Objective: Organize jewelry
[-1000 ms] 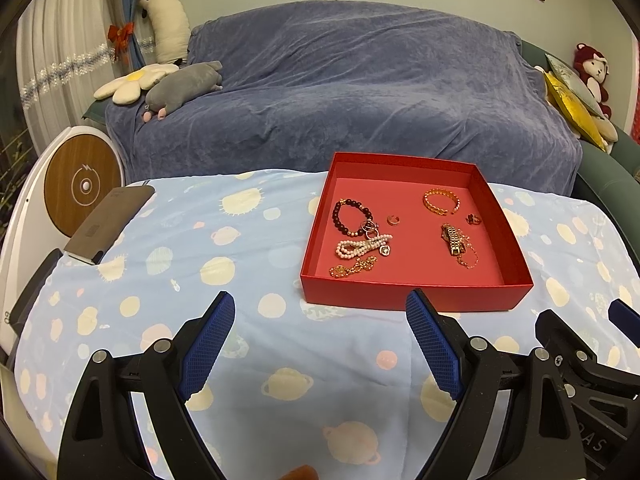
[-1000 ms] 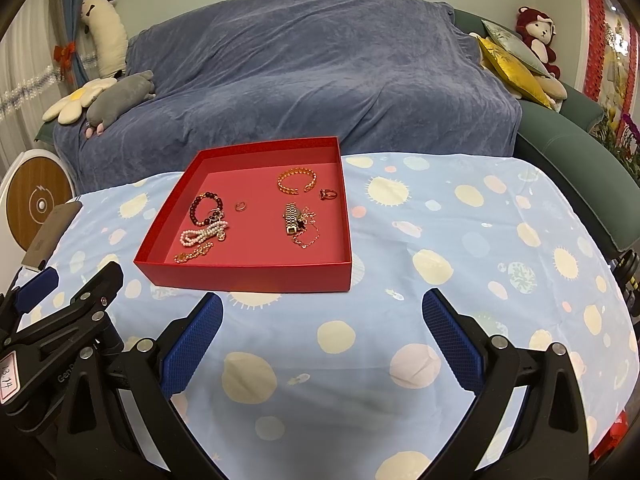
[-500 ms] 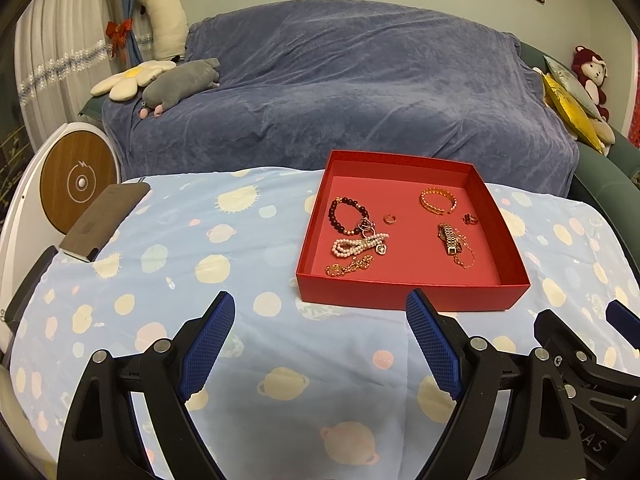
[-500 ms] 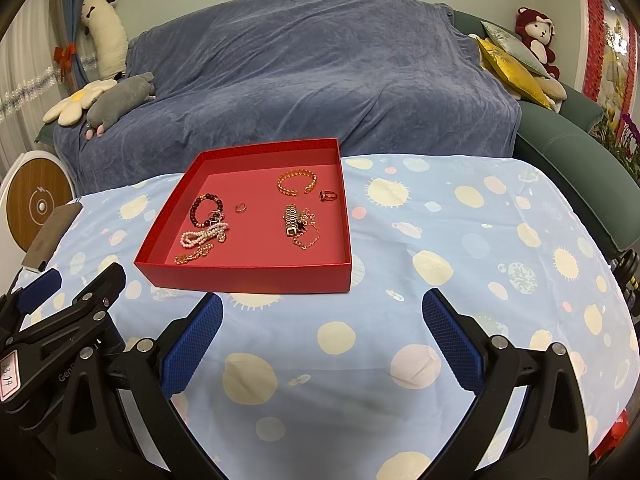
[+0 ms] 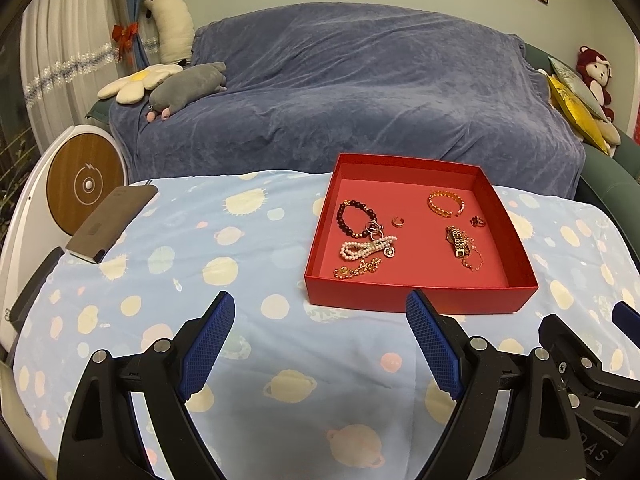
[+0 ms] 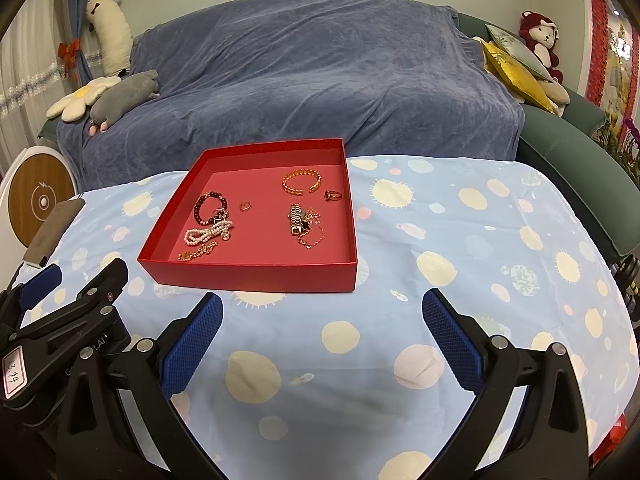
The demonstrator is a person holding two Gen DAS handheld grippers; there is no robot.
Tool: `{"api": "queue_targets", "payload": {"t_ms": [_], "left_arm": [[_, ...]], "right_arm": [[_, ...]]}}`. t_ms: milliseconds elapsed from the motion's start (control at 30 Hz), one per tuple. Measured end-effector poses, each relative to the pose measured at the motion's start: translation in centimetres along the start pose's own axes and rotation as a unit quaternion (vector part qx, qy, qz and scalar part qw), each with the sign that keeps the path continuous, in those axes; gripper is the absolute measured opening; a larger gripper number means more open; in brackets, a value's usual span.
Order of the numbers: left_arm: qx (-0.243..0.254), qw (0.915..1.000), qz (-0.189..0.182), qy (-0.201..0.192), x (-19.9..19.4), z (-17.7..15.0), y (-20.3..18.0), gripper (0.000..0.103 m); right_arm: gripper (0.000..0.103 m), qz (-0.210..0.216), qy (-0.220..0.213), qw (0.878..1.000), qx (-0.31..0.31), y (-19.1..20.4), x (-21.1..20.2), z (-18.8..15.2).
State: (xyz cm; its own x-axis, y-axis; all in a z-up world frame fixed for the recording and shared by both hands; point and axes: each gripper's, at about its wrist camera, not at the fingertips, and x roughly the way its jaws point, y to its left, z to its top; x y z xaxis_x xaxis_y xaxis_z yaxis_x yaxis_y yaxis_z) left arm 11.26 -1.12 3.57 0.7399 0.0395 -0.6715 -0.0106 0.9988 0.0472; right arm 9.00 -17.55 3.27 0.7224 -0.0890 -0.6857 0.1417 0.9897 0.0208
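Note:
A shallow red box [image 5: 416, 300] [image 6: 248, 276] rests on a table under a blue spotted cloth. Inside lie a dark bead bracelet [image 5: 352, 220] [image 6: 208, 208], a pearl strand [image 5: 364, 249] [image 6: 204, 234], a gold chain [image 5: 358, 268], a gold bangle [image 5: 446, 203] [image 6: 302, 183], a gold watch [image 5: 456, 241] [image 6: 296, 219] and two small rings [image 5: 398, 222] [image 5: 478, 222]. My left gripper [image 5: 320, 340] hovers in front of the box, open and empty. My right gripper [image 6: 322, 338] hovers beside it, also open and empty.
A grey phone-like slab [image 5: 112, 222] lies at the table's left edge beside a round white device [image 5: 86, 184]. A sofa under a blue throw [image 5: 344, 92] with plush toys [image 5: 184, 88] stands behind the table. Bare cloth [image 6: 500, 240] spreads right of the box.
The left wrist view has shifted slightly, with the box now a little lower and left in it. The jewelry and both jaws look unchanged.

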Motion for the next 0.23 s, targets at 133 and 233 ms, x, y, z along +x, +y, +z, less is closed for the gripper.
{"api": "queue_targets", "payload": {"t_ms": [133,233], "left_arm": [[0.005,1.0,0.004,-0.007,-0.13,0.05,-0.2,0.085],[0.005,0.9999,-0.001,-0.01,-0.17,0.07,-0.15,0.085]], "right_arm": [[0.098,-0.001,-0.001,1.0,0.001,-0.04,-0.08,0.04],[0.098,0.0,-0.003,1.0,0.001,-0.09,-0.17,0.15]]}}
